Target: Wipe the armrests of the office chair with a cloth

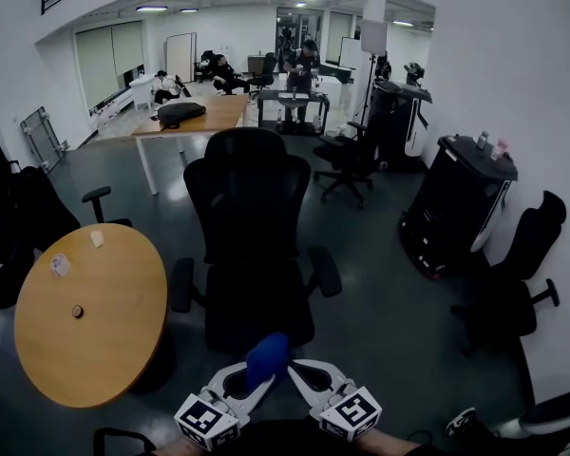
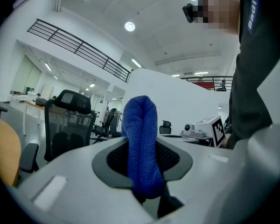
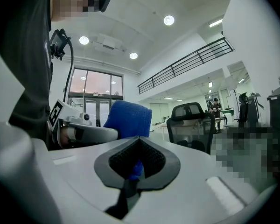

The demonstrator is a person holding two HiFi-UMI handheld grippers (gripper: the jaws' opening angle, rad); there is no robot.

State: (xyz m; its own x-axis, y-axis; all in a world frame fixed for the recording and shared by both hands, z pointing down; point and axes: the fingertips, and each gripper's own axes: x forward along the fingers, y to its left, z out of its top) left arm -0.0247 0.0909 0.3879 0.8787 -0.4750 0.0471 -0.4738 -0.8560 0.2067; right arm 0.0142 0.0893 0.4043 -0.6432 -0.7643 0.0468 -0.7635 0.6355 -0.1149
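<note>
Pinches folded blue cloth (image 1: 266,357) in left tool (image 2: 141,181); nips a corner of it in right tool (image 3: 136,169), tips nearly meeting. Holds cloth upright, low, before chair (image 1: 252,245), apart from both armrests (image 1: 181,285). Notes round bench (image 1: 90,316) left of chair.

An office chair (image 1: 250,245) is standing mid-floor with its seat turned toward the camera, one armrest (image 1: 181,284) on the left and the other armrest (image 1: 324,270) on the right. Just before the seat, the left gripper (image 1: 252,376) and right gripper (image 1: 293,372) are sitting tip to tip, both pinching a cloth (image 1: 266,357) that is sticking up between them. A round table (image 1: 104,350) is standing left of the chair, with three small items (image 1: 60,265) lying on its far half. Behind the chair a long desk (image 1: 204,115) is standing. A cart (image 1: 456,207) is sitting to the right by the wall, with another chair (image 1: 518,283) nearer along that wall.
</note>
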